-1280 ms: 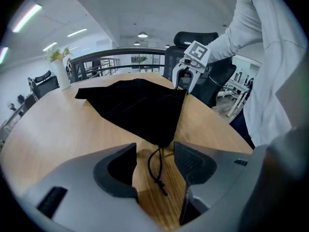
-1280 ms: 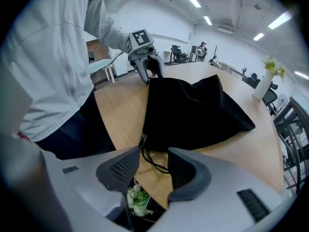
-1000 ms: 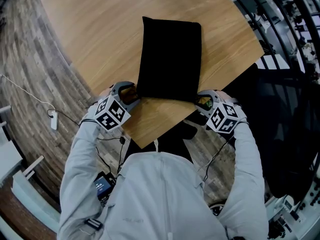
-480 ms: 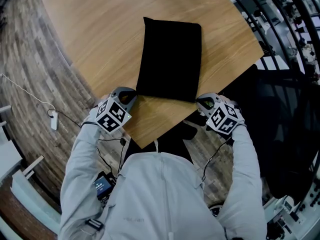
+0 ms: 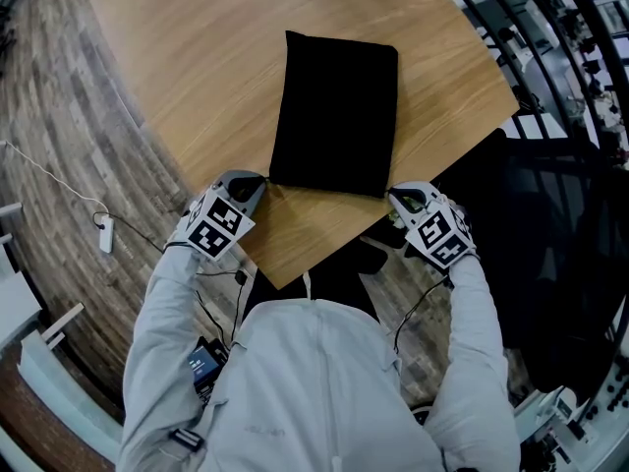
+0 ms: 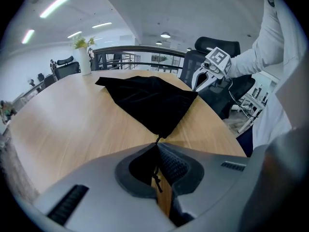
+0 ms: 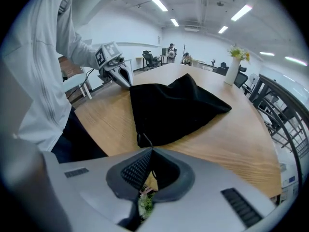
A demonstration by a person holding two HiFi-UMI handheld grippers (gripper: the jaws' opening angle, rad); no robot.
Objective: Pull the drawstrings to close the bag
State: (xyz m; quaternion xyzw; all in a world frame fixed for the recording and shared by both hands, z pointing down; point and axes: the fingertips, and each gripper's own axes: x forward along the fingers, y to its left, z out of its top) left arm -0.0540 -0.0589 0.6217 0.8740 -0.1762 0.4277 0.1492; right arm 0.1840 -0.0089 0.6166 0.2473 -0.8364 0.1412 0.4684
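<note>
Your left gripper (image 5: pixel 261 186) and right gripper (image 5: pixel 396 198) have just pinched a drawstring (image 6: pixel 155 178) each; the bag (image 5: pixel 336 114) lies between them

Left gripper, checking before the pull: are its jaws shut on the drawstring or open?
Shut on the drawstring: the left gripper has just closed, jaws together with the black cord pinched between them.

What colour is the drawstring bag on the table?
Plain black, no pattern; the head view shows the bag best.
</note>
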